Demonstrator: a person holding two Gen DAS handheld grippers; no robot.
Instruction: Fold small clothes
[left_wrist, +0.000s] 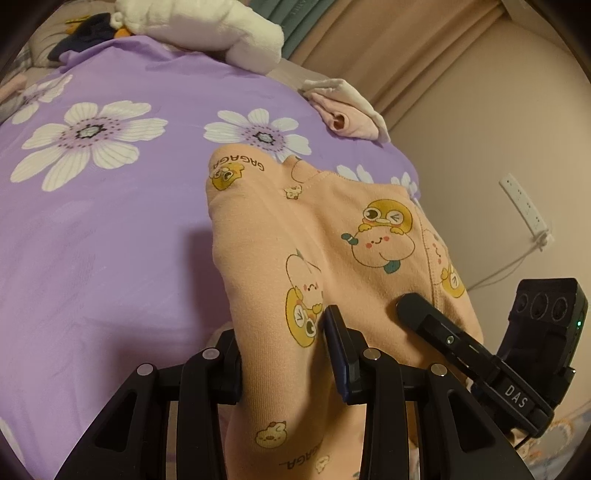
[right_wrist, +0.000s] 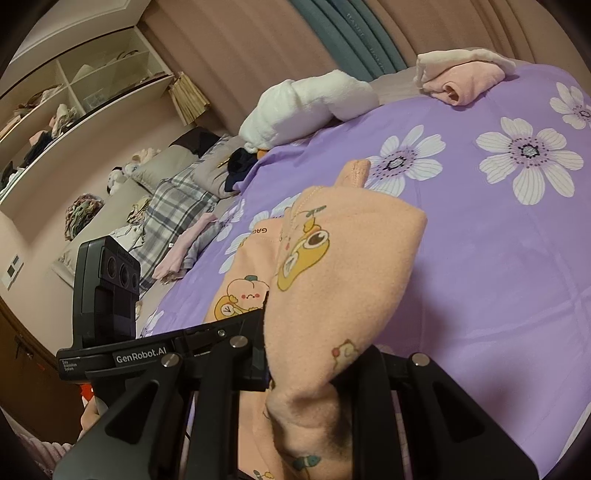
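your left gripper (left_wrist: 282, 354) is matte black, its angular link arms pinned with round silver rivets and one finger edged in dark blue. your right gripper (right_wrist: 314, 365) has the same black links and rivets. each carries a boxy black module with three round lenses; the white lettering reads "das" and "genrobot.ai".

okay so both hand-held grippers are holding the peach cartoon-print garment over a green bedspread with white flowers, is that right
Not quite: the bedspread is purple, not green, as the left wrist view shows. The rest holds: both the left hand-held gripper and right hand-held gripper grip the peach cartoon-print garment.
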